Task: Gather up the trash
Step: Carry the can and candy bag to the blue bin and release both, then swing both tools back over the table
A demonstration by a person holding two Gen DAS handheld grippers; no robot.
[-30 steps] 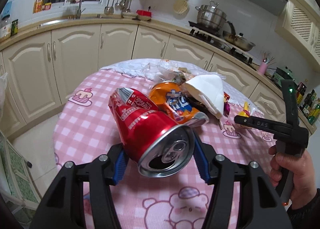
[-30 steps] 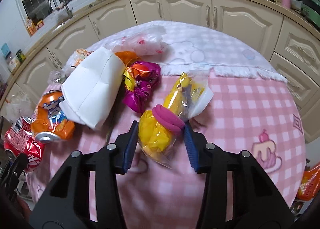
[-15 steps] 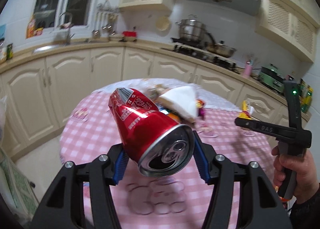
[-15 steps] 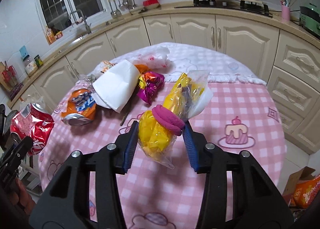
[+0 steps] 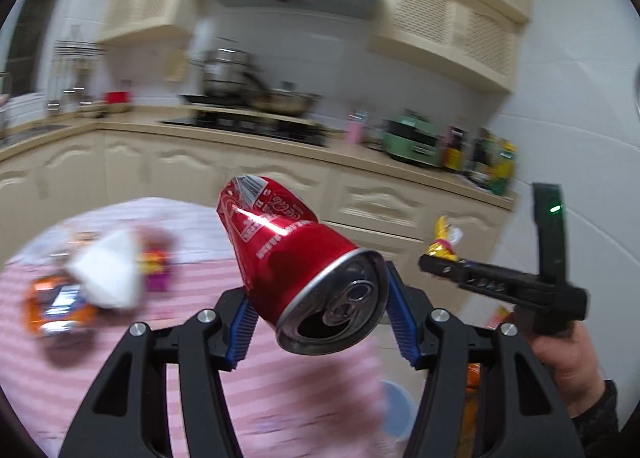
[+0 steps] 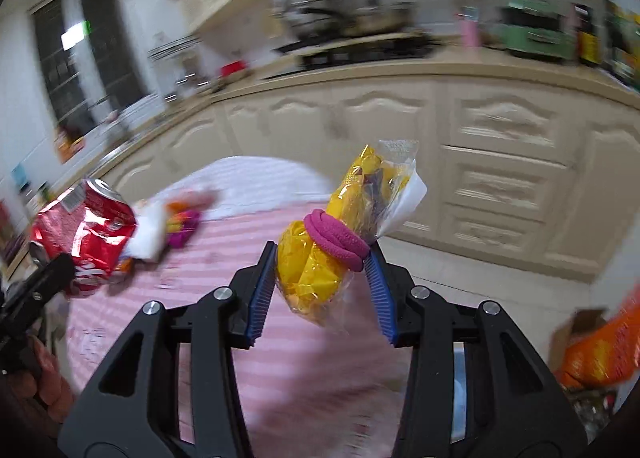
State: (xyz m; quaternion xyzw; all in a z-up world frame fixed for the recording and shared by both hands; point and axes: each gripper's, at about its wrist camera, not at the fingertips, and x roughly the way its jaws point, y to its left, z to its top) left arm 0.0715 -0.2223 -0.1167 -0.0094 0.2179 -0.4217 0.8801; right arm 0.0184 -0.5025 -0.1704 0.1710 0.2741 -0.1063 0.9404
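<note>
Fingers of the left gripper (image 5: 318,312) clench a dented red aluminium can (image 5: 296,258), light, slippery, crushable mid-body, while the right gripper (image 6: 320,290) grasps a soft yellow crinkly wrapper bundle (image 6: 320,258).

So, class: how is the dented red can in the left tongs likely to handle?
The red can is crumpled and opened, so probably light and easily crushed. Held across its rounded body by the left tongs, it might slip or twist.

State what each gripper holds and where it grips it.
Left gripper holds the crushed red can by its sides near the open top. Right gripper holds the yellow bag by its lower bulge.
</note>
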